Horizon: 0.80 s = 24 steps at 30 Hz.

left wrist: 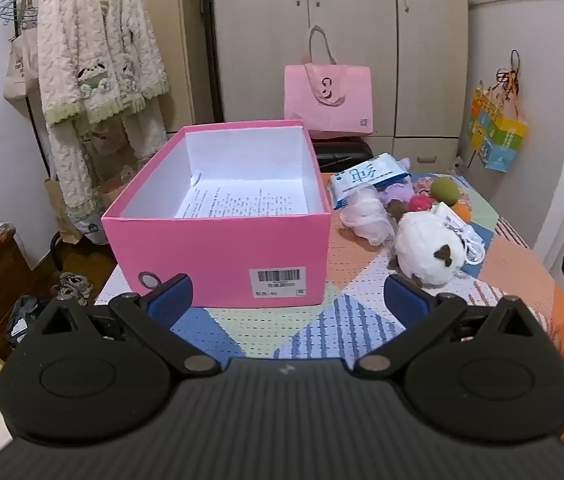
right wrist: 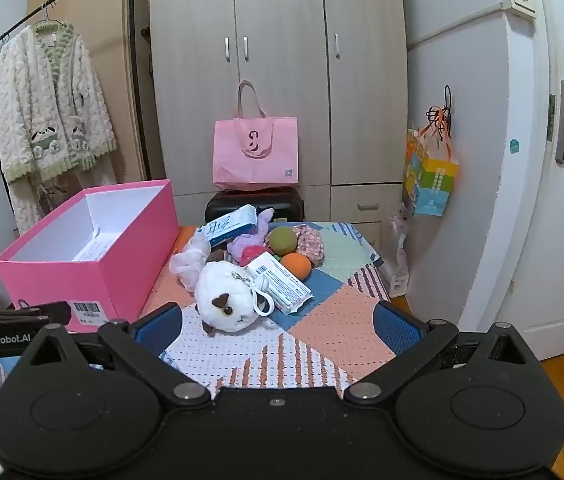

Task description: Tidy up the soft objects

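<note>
A pink open box point(left wrist: 218, 248) point(right wrist: 94, 268) stands on the patchwork table, holding only a printed paper sheet point(left wrist: 242, 200). To its right lies a pile of soft things: a white plush animal point(left wrist: 427, 250) point(right wrist: 228, 300), a pale mesh puff point(left wrist: 365, 216) point(right wrist: 190, 260), a purple plush point(right wrist: 248, 240), a green ball point(left wrist: 444, 189) point(right wrist: 282, 239), an orange ball point(right wrist: 295, 265) and tissue packs point(right wrist: 282, 286). My left gripper point(left wrist: 287, 300) stands open before the box. My right gripper point(right wrist: 278, 326) stands open just short of the white plush. Nothing is between either pair of fingers.
A pink tote bag point(right wrist: 256, 152) sits on a dark suitcase point(right wrist: 254, 202) behind the table, before the wardrobe point(right wrist: 282, 60). A fluffy robe point(left wrist: 94, 72) hangs on a rack at left. A colourful bag point(right wrist: 427, 180) hangs by the white door point(right wrist: 561, 200). The left gripper's body point(right wrist: 14, 332) shows at the right wrist view's left edge.
</note>
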Each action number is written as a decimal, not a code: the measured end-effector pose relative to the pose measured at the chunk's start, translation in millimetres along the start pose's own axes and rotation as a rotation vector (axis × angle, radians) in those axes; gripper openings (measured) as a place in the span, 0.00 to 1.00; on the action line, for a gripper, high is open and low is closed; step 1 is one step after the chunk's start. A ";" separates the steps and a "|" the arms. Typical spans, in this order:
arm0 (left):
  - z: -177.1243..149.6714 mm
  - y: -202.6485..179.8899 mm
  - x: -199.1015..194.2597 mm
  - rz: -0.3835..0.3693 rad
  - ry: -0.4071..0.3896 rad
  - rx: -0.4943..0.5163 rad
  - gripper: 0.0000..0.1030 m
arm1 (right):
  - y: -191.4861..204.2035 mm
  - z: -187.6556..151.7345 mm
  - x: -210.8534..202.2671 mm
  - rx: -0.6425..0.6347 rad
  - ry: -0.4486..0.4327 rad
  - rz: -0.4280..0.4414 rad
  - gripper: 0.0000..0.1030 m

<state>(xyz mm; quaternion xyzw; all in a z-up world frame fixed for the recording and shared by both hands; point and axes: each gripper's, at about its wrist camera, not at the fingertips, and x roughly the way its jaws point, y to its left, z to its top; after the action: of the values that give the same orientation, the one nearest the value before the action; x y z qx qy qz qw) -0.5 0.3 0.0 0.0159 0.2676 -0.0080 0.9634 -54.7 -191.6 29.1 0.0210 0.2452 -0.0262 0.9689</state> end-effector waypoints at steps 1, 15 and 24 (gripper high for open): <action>-0.1 0.2 -0.3 -0.003 -0.004 0.002 1.00 | 0.5 0.0 -0.7 0.002 0.000 0.002 1.00; -7.4 -17.9 -6.2 -0.059 -0.065 0.050 1.00 | -10.4 -5.7 -6.6 0.000 0.002 -0.023 1.00; -11.1 -21.5 -4.2 -0.063 -0.038 0.028 1.00 | -13.6 -9.5 -7.8 0.001 0.010 -0.056 1.00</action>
<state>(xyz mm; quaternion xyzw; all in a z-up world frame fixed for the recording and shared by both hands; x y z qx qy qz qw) -10.3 -20.8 -7.8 0.0210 0.2495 -0.0425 0.9672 -66.9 -204.3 24.0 0.0147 0.2506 -0.0534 0.9665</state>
